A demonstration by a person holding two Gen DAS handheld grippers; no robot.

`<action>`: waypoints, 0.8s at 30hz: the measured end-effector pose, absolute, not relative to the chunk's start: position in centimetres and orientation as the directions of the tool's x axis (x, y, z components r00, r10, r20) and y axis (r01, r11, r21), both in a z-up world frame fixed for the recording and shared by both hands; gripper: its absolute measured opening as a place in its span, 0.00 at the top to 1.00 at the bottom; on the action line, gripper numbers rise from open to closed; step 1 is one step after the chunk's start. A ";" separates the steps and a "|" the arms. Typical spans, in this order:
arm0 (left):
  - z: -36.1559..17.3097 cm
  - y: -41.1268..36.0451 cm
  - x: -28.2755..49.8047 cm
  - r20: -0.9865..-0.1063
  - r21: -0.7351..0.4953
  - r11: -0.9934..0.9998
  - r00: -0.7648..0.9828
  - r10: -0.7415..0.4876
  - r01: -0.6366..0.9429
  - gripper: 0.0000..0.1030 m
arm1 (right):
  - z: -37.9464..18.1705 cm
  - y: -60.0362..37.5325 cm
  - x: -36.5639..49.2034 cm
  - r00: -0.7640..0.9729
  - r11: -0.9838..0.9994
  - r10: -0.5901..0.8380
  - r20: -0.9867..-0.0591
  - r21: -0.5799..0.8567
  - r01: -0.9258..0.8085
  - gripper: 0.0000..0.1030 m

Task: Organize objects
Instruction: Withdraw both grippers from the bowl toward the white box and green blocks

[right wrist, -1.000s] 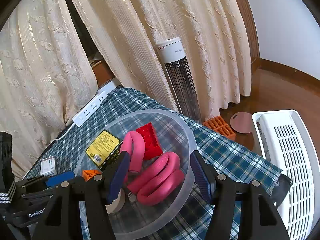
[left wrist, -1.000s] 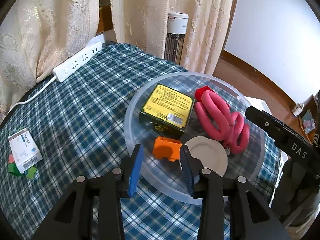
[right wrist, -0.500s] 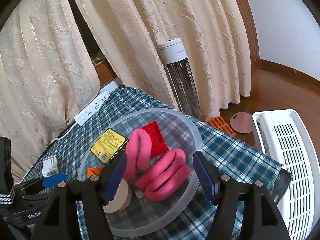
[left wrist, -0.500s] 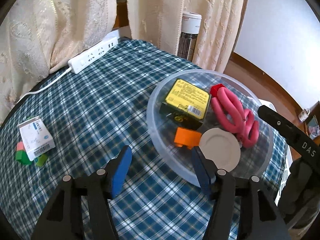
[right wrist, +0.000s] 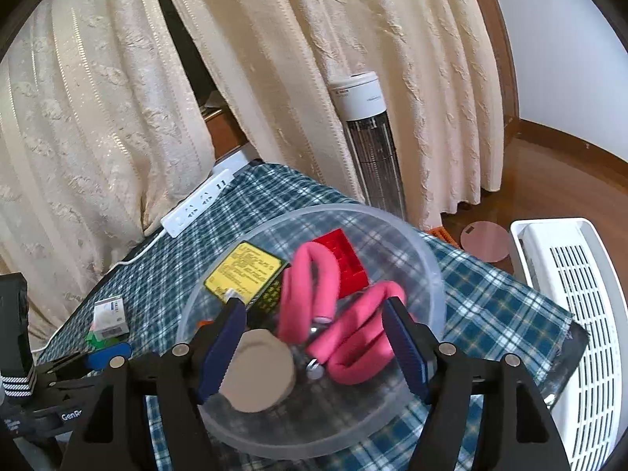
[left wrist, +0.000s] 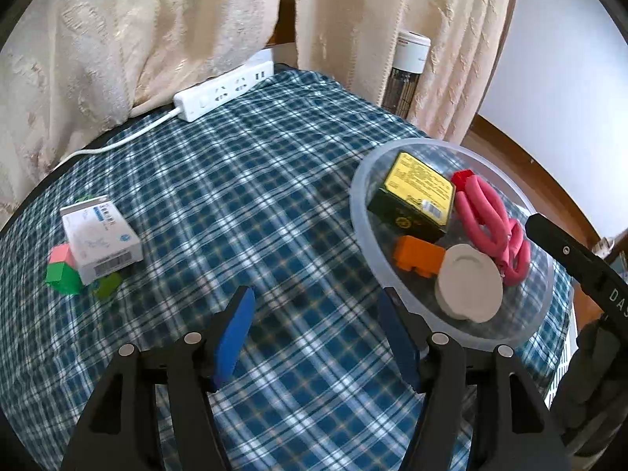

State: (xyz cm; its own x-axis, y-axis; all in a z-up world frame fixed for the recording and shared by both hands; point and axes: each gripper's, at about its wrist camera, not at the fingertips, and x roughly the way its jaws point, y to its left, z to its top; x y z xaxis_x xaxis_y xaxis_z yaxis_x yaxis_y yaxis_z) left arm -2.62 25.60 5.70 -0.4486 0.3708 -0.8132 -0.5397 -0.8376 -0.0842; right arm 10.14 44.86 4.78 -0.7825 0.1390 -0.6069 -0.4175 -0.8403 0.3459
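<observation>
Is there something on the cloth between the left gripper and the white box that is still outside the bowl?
Nothing visible: only bare checked tablecloth lies between the left gripper, jaws opening and empty, and the white box.

A clear round bowl [left wrist: 359, 212] stood on the checked bench and held a yellow-topped black box [left wrist: 416, 196] lying flat, a red block [left wrist: 461, 177], a twisted pink foam roller [left wrist: 486, 219], an orange block [left wrist: 418, 255] and a pale round lid [left wrist: 469, 282]. Well apart from the bowl, a white carton [left wrist: 100, 243] lay tilted on a cluster of green and pink blocks [left wrist: 62, 272].
</observation>
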 end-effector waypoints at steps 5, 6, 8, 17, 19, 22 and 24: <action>5.7 23.9 -3.0 -0.809 -0.095 -0.852 -0.458 0.367 -0.515 0.35 | 5.1 43.5 9.3 -0.785 -0.854 0.117 -0.609 0.342 -0.393 0.26; 5.7 23.5 -3.1 -0.809 -0.097 -0.855 -0.460 0.366 -0.509 0.35 | 5.2 43.1 9.1 -0.785 -0.858 0.111 -0.609 0.340 -0.385 0.26; 5.7 22.6 -3.4 -0.808 -0.101 -0.863 -0.466 0.362 -0.496 0.35 | 5.3 42.4 8.8 -0.786 -0.864 0.100 -0.609 0.339 -0.372 0.26; 5.4 18.4 -4.3 -0.808 -0.120 -0.899 -0.485 0.334 -0.420 0.35 | 5.3 39.6 7.1 -0.786 -0.884 0.039 -0.617 0.345 -0.315 0.25; 5.3 17.5 -4.5 -0.808 -0.120 -0.905 -0.490 0.328 -0.408 0.35 | 5.3 38.8 6.7 -0.783 -0.891 0.021 -0.621 0.344 -0.297 0.25; 5.2 16.2 -4.6 -0.807 -0.121 -0.912 -0.496 0.320 -0.392 0.35 | 5.4 37.7 6.0 -0.779 -0.900 -0.014 -0.627 0.347 -0.263 0.25; 5.0 15.3 -4.6 -0.809 -0.121 -0.918 -0.498 0.312 -0.378 0.35 | 5.4 36.9 5.4 -0.777 -0.905 -0.036 -0.629 0.350 -0.241 0.25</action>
State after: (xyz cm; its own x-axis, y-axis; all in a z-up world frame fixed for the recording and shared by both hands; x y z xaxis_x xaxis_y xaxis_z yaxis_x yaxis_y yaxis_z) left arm -4.63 15.25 4.99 -0.4984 0.3123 -0.8088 -0.3780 -0.9178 -0.1214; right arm 5.45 36.90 5.44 -0.7769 -0.0361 -0.6286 -0.2409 -0.9053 0.3497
